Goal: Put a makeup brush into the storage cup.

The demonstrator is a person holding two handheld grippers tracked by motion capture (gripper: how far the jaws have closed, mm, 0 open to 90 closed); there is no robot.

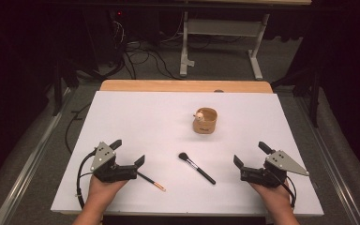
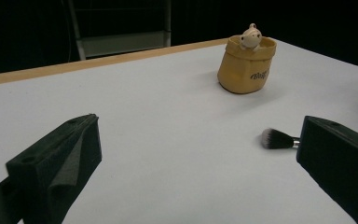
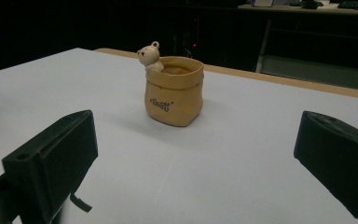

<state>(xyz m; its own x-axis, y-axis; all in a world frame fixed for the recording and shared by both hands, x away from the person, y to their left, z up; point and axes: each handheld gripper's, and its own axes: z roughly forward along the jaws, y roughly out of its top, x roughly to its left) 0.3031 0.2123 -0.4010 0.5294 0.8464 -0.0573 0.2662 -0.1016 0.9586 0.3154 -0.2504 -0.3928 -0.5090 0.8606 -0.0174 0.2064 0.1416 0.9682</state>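
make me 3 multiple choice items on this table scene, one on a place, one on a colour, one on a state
1. Where does the black makeup brush lie?
A. between the two grippers
B. inside the pouch
C. on the floor

2. What colour is the pouch with the small bear on its rim?
A. blue
B. tan yellow
C. green

3. How do the jaws of the left gripper and right gripper stand?
A. both shut on brushes
B. one shut
C. both open, holding nothing

Key: 1 A, it lies on the white table midway between them; 2 B, both gripper views show tan yellow; 3 C, the jaws stand wide apart over bare table.
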